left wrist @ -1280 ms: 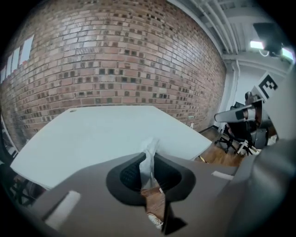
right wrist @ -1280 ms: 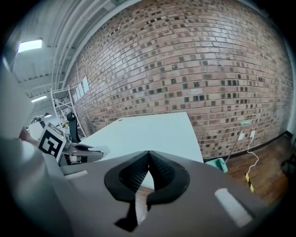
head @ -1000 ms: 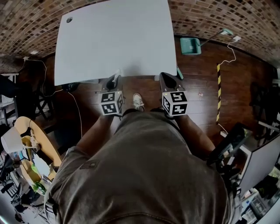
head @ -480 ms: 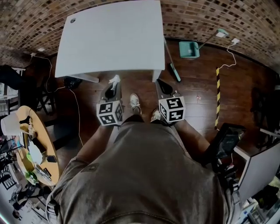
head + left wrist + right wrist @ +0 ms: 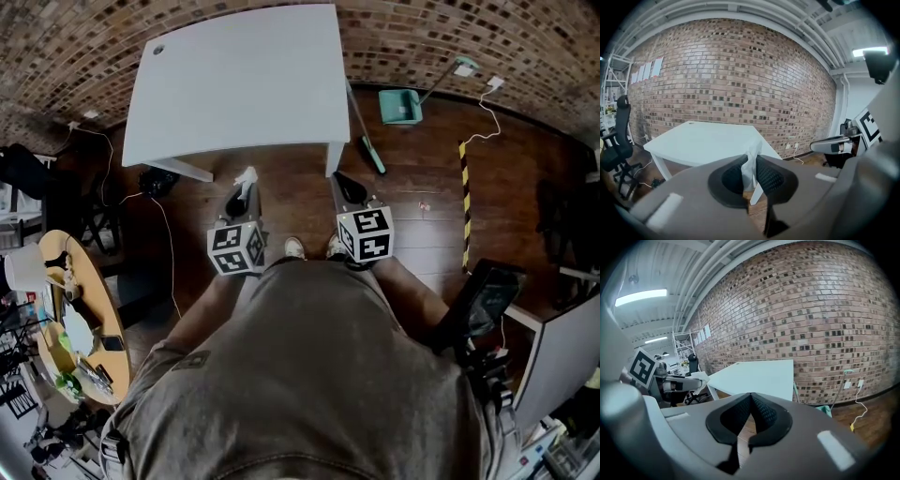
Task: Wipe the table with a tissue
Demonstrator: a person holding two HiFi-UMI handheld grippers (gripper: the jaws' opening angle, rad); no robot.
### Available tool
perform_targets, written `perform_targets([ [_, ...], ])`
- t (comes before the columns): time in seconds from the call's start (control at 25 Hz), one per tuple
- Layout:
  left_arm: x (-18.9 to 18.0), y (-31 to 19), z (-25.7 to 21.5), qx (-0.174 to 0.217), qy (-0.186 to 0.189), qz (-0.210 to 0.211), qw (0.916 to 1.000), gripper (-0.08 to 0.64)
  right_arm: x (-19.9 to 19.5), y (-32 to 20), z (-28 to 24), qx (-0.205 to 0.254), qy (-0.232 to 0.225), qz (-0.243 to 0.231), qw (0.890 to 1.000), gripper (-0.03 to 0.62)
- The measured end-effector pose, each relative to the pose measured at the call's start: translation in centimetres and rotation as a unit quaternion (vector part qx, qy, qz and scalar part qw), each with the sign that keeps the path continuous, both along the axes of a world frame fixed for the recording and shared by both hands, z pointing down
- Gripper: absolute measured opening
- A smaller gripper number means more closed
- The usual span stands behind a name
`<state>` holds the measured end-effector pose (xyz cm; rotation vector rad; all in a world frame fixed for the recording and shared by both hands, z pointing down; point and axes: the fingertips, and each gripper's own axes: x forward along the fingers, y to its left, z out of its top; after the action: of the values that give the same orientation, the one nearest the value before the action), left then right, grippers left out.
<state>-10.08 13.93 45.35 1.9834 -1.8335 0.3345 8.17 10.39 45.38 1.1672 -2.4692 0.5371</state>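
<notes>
Left claw (image 5: 750, 162): pinched on white tissue (image 5: 748, 176), just short of the surface (image 5: 234, 84).
Right claw (image 5: 750, 398): closed, empty, near the surface's leg (image 5: 333, 157).
Right of surface: broom (image 5: 362, 133), teal dustpan (image 5: 400, 105).

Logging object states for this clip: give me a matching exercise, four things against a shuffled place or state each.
1 white tissue
2 right gripper
3 white rectangular table
4 teal plastic dustpan

A on the wooden floor by the brick wall
B shut, empty
C clamped in the left gripper
D ahead of both grippers

Pairs: 1-C, 2-B, 3-D, 4-A
</notes>
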Motion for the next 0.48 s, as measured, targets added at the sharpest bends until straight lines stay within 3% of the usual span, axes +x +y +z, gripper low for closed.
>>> perform_targets([
  [0.48,-0.7,0.5,-0.1,0.007,0.011,0.022,0.9997,0.036,-1.5,1.4,-1.2,0.015,0.008,0.015,1.000,0.012],
])
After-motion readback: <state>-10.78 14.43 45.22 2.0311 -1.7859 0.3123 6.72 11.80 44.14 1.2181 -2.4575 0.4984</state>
